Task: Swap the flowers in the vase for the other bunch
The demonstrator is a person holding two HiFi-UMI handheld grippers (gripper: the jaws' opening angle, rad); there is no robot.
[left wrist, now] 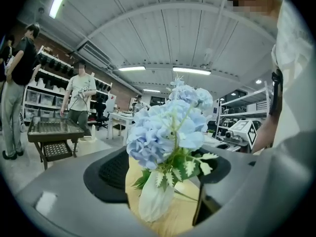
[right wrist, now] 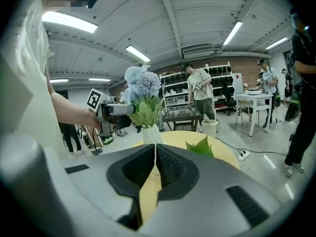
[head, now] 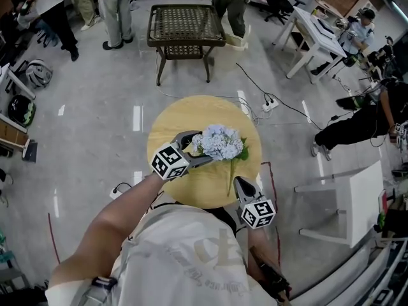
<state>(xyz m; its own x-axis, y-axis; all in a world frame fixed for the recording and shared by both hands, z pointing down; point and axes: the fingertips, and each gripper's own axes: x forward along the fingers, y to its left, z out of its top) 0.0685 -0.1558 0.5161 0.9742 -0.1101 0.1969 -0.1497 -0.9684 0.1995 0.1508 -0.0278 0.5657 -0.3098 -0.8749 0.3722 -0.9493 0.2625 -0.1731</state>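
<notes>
A bunch of pale blue hydrangeas (head: 218, 141) stands in a small white vase (left wrist: 155, 197) on the round wooden table (head: 191, 116). My left gripper (head: 194, 148) is open at the bunch's left side. In the left gripper view its jaws stand wide apart, with the vase and the leaves (left wrist: 190, 166) in the gap and nothing pressed. A green stem with leaves (head: 233, 171) lies on the table to the right of the vase; its bloom does not show. My right gripper (head: 240, 183) is shut and empty at the table's near edge, pointing towards the vase (right wrist: 151, 134).
Beyond the round table stands a low wicker-topped table (head: 185, 25). White tables are at the far right (head: 317, 38) and the near right (head: 347, 203). A cable and a power strip (head: 269, 104) lie on the floor. Several people stand around the room's edges.
</notes>
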